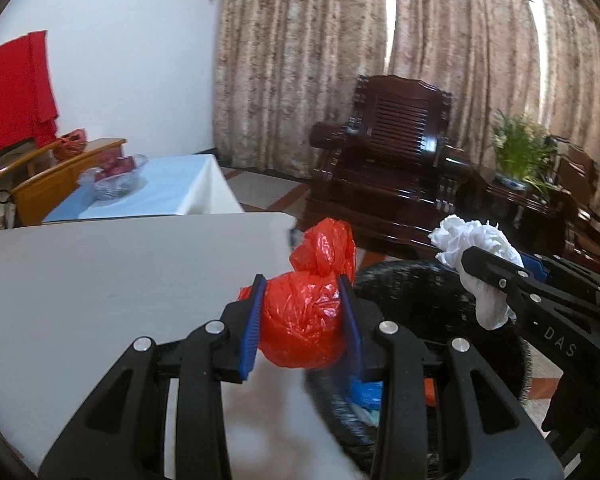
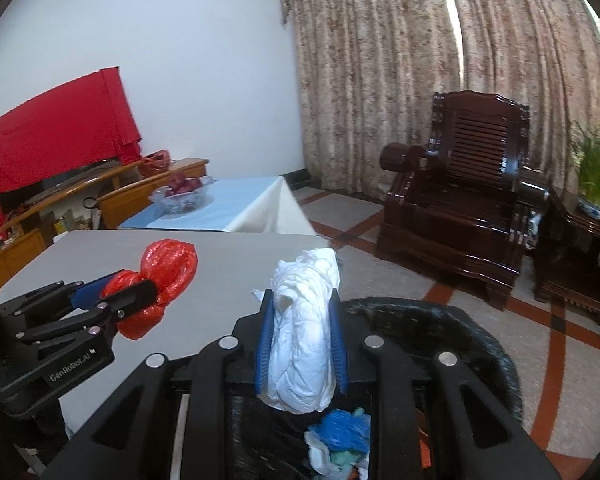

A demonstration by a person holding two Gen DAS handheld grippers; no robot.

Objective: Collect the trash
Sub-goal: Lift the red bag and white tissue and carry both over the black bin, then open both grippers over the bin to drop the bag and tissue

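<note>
- The left gripper [image 1: 302, 322] has its blue fingers [image 1: 252, 330] squeezed on a knotted red bag [image 1: 306, 312], at the edge of the grey counter [image 1: 120, 280].
- The right gripper [image 2: 302, 344] pinches a white paper wad [image 2: 304, 344] between its fingers, above the black bin [image 2: 480, 332] with trash inside.
</note>
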